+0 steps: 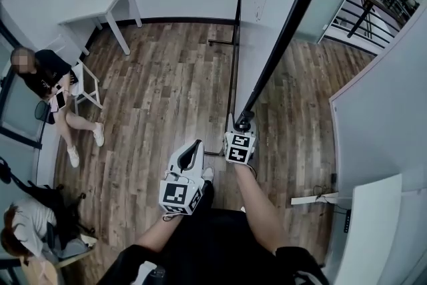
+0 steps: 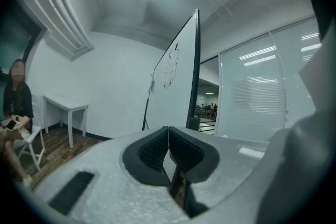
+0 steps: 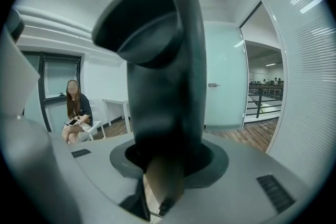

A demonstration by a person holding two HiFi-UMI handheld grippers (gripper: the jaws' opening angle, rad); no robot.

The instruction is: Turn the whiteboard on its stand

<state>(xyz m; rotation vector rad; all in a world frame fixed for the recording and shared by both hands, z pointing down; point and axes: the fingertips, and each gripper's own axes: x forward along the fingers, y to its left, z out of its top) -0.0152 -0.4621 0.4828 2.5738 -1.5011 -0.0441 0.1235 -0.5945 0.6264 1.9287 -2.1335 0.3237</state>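
Right gripper [image 1: 241,125] clamped on the dark frame [image 1: 293,17] of the whiteboard [image 1: 267,10]; left gripper [image 1: 194,149] pinched closed on nothing.

In the right gripper view a thick dark bar fills the gap between the jaws. It looks like the frame's lower end, though it's blurred that close. The left gripper hangs just beside the right one, clear of the board, its pads meeting with nothing between them. The whiteboard stands edge-on to the head view, running away over the wooden floor [image 1: 167,90], with its stand [image 1: 223,43] alongside. Far left, a person [image 1: 43,77] sits on a white chair [image 1: 85,85], near a white desk [image 1: 100,10].
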